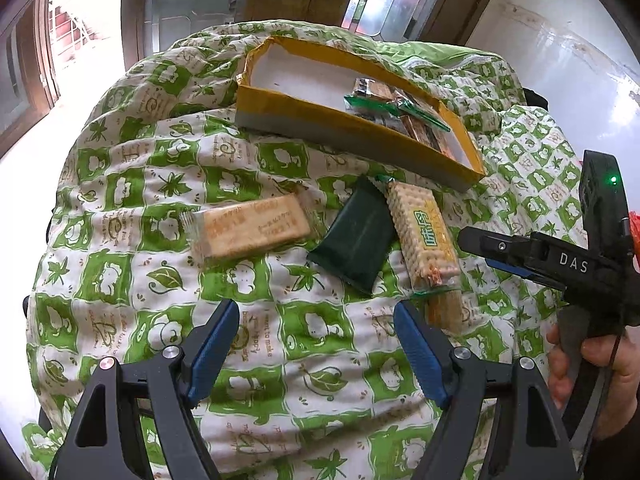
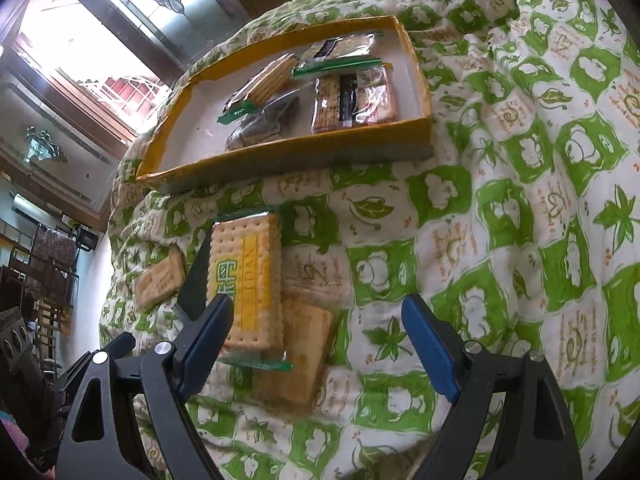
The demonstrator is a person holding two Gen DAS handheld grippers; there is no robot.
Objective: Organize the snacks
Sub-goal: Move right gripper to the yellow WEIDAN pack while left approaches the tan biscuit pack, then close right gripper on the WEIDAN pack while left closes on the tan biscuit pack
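The right gripper [image 2: 318, 340], jaws wide and empty, hung nearest the yellow-striped cracker packet [image 2: 248, 280], which lay just ahead-left, long axis running away toward the box [image 2: 280, 156].

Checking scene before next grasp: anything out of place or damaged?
Yellow box has a torn, ragged rim at its far left corner. Cracker packs and a dark green packet lie loose on the quilt, overlapping, not boxed.

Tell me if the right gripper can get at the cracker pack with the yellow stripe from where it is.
Probably yes. The right gripper is open and empty, and the cracker pack lies uncovered on the quilt just ahead of its left finger; a small sideways shift would straddle it.
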